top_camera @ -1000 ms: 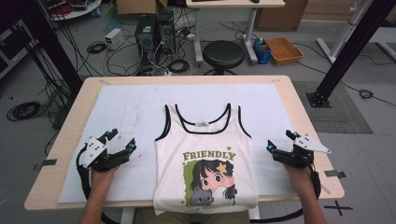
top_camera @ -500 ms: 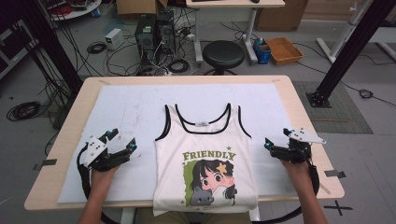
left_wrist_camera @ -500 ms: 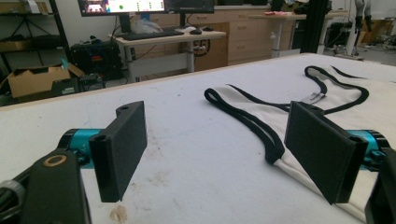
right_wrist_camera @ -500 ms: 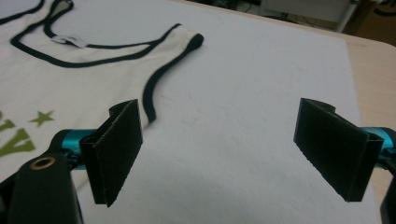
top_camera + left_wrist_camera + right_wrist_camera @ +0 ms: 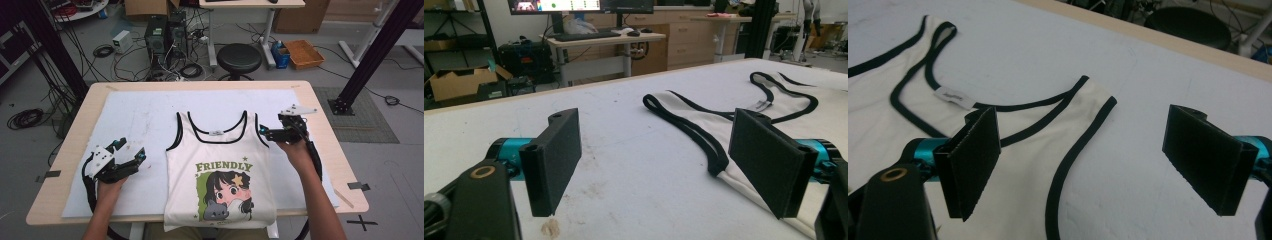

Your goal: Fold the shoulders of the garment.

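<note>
Worktop (image 5: 60, 200) carrying white mat (image 5: 140, 120). Tank top (image 5: 220, 170) lying flat on mat at centre, long axis running near-to-far, straps pointing away from person, hem hanging at near edge. Right hand-held gripper (image 5: 264, 133) hovering at its right shoulder strap (image 5: 1088, 130), jaws apart. Left hand-held gripper (image 5: 131, 150) sitting just beside its left edge, jaws apart, gripping nothing.

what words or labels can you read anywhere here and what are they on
"FRIENDLY": green letters across the chest of the tank top, above its cartoon print.
Neck label inside the collar: has print, too small to read.
Monitor in the left gripper view: screen too blurred to read.
</note>
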{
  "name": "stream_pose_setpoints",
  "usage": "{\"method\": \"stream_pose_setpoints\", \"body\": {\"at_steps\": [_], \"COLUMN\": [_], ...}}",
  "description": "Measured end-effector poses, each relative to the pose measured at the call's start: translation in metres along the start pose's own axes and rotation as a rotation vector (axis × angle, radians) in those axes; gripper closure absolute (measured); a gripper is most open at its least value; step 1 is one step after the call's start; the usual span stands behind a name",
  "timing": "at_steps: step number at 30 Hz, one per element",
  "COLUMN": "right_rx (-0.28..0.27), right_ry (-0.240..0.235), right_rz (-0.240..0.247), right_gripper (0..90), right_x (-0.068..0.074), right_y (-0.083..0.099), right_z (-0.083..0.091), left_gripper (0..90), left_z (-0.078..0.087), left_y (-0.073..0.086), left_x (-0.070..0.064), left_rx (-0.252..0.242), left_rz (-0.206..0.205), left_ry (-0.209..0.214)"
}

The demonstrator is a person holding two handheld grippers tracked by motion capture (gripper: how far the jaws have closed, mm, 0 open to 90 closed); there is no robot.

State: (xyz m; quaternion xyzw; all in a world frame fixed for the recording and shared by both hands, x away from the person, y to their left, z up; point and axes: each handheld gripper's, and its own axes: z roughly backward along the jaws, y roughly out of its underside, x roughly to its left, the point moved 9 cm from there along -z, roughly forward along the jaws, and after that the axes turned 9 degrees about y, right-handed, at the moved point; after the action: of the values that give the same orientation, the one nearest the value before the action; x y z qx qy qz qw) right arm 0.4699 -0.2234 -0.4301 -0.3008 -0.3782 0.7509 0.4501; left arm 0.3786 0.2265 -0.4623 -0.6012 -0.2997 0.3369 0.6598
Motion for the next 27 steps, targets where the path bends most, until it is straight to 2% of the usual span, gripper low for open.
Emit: {"method": "stream_pose_setpoints", "body": {"at_steps": [3, 6, 8, 10, 13, 18, 21, 24, 27], "right_rx": [0.067, 0.105, 0.12, 0.18, 0.23, 0.277, 0.294, 0.299, 0.293], "right_ry": [0.025, 0.04, 0.046, 0.073, 0.095, 0.124, 0.119, 0.088, 0.057], "right_rz": [-0.017, -0.034, -0.029, -0.021, 0.007, -0.005, -0.006, 0.013, 0.004], "right_gripper": [15.3, 15.8, 15.8, 15.9, 18.3, 21.6, 28.5, 37.7, 47.4], "right_x": [0.0, -0.001, -0.002, -0.003, -0.001, 0.002, 0.005, 0.012, 0.016], "right_y": [-0.001, 0.001, 0.002, 0.006, 0.01, 0.017, 0.02, 0.02, 0.016], "right_z": [-0.022, -0.04, -0.046, -0.062, -0.076, -0.096, -0.104, -0.11, -0.115], "left_gripper": [21.2, 21.2, 21.2, 21.2, 21.2, 21.2, 21.3, 21.2, 21.2], "left_z": [0.0, 0.0, 0.0, 0.0, 0.0, 0.0, 0.0, 0.0, 0.0], "left_y": [0.0, 0.0, 0.0, 0.0, 0.0, 0.0, 0.0, 0.0, 0.0], "left_x": [0.0, 0.0, 0.0, 0.0, 0.0, 0.0, -0.001, -0.001, 0.0], "left_rx": [-0.003, -0.002, -0.002, 0.0, 0.001, -0.004, 0.002, 0.001, -0.002], "left_rz": [0.002, 0.005, 0.005, 0.003, -0.001, 0.005, -0.005, -0.002, 0.003], "left_ry": [0.001, 0.0, 0.001, -0.001, -0.001, -0.002, 0.0, 0.003, 0.001]}}
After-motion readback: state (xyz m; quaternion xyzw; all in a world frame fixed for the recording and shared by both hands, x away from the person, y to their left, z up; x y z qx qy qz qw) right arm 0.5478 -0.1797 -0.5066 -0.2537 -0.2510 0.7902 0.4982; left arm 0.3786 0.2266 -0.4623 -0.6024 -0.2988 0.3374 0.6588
